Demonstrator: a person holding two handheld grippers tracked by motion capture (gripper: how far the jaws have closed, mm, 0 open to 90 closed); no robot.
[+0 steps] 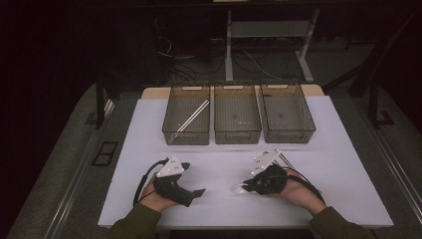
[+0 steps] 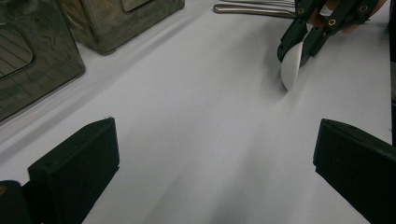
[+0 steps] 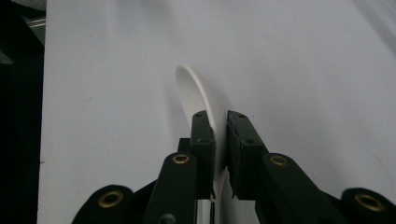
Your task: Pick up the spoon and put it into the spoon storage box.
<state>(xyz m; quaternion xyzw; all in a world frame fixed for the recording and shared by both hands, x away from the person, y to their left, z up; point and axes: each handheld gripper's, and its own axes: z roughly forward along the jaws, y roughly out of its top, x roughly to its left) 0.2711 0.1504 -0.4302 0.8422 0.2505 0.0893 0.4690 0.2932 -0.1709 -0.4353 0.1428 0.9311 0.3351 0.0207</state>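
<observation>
Pinching a white spoon by its thin curved bowl, the right tool is sitting lower right of centre in the high view, jaws pressed onto the smooth glossy plastic edge. Spoon is resting tipped on its rim on the desk, bowl standing on edge, just left of the right tool. In the left gripper view the same spoon is showing upper right, a rounded white shell clamped between black jaws.

Left tool is lying lower left of centre in the high view, its jaws spread wide with nothing between them; its blocky matte black pads are framing bare desk.

Desk surface is looking flat, matte white. Three rectangular translucent smoky bins are lining the upper middle: left bin holding long metal utensils, middle bin and right bin beside it. More shiny metal utensils are lying on the desk close behind the right tool. Nothing is blocking the spoon.
</observation>
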